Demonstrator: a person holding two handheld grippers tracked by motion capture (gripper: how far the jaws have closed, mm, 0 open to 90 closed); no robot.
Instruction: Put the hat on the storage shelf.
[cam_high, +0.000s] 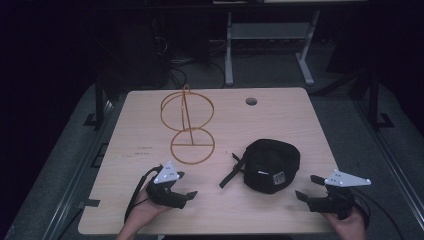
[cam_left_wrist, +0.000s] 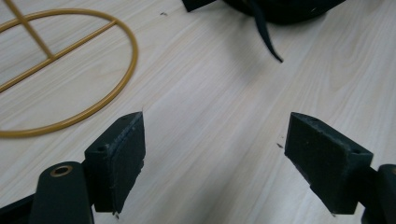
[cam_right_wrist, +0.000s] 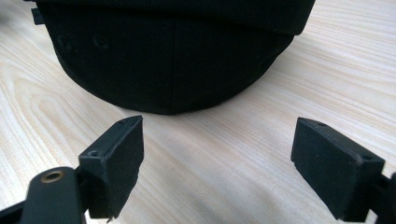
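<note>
Cap (cam_high: 272, 165): black fabric, soft and rounded with stitched seam lines and a small pale label on its near side; it lies on the worktop right of the middle, closer to the near edge than the far one, between the two grippers and nearer the right one.
Cap strap (cam_high: 232, 172): a flat black band trailing off the cap's left side toward the near edge; in the left gripper view its thin end lies loose on the wood.
Left gripper (cam_high: 186, 186): black, with a grey three-cornered plate on top, held by a hand near the near-left corner; its jaws stand wide apart over bare wood with nothing between them.
Right gripper (cam_high: 309, 187): black, same grey plate, held by a hand near the near-right corner; its jaws are spread wide and hold nothing, and they point at the cap's rounded dome, which lies just beyond their tips, apart from them.
Pads (cam_right_wrist: 122, 163): blocky, matt black, with slightly frayed edges.
Worktop (cam_high: 280, 115): pale wood with fine straight grain, rounded corners and a round hole near the far edge.
Wire stand (cam_high: 189, 127): thin golden-yellow metal rod, a round base ring with a crossbar flat on the wood left of the middle, a post rising from it and a larger ring tilted up toward the far edge.
</note>
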